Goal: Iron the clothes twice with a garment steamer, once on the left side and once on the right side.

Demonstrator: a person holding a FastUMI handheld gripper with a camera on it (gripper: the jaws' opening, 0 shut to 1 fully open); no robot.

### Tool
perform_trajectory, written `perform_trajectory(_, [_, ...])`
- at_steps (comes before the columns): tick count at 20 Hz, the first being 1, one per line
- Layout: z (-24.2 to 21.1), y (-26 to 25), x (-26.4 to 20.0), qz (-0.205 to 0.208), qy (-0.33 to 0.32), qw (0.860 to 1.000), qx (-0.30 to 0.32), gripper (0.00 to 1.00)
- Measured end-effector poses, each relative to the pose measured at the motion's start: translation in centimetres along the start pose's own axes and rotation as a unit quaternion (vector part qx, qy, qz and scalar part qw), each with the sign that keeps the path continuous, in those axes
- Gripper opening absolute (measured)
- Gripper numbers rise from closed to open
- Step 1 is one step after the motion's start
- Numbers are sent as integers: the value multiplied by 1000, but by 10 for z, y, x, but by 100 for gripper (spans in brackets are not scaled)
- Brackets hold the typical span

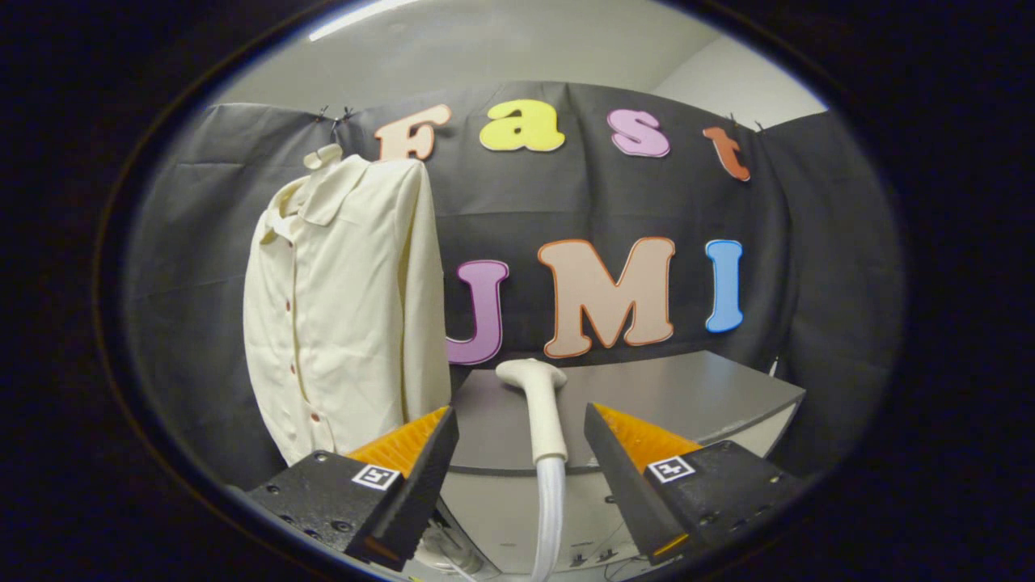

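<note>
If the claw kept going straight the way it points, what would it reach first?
Probably the steamer handle, standing between the open claw fingers just ahead; the grey table lies beyond it. Depth is uncertain.

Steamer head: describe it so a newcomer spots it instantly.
Find the grey table before the black cloth wall. The steamer head rests on its near edge, between the open gripper fingers, right of the hanging cream shirt. It alone is a white handle trailing a hose.

I am seeing one cream shirt (344,307) hanging beyond my left finger, one steamer head (540,404) between my two spread fingers (420,453), and one grey table (687,388) ahead.
</note>
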State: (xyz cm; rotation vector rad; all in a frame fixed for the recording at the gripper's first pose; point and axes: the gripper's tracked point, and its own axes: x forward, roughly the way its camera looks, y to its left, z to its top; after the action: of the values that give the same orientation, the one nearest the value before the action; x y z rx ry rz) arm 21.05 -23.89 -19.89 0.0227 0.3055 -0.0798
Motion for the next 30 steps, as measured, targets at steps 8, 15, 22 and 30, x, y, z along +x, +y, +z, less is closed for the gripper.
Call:
perform_trajectory(8, [-23,-5,85,15,75,997,-21,94])
perform_trajectory(15, [-41,-10,134,16,153,988,-20,89])
perform_trajectory(22, [-58,-26,172,2,239,971,-19,76])
perform_trajectory(30, [-78,-19,178,14,316,948,12,51])
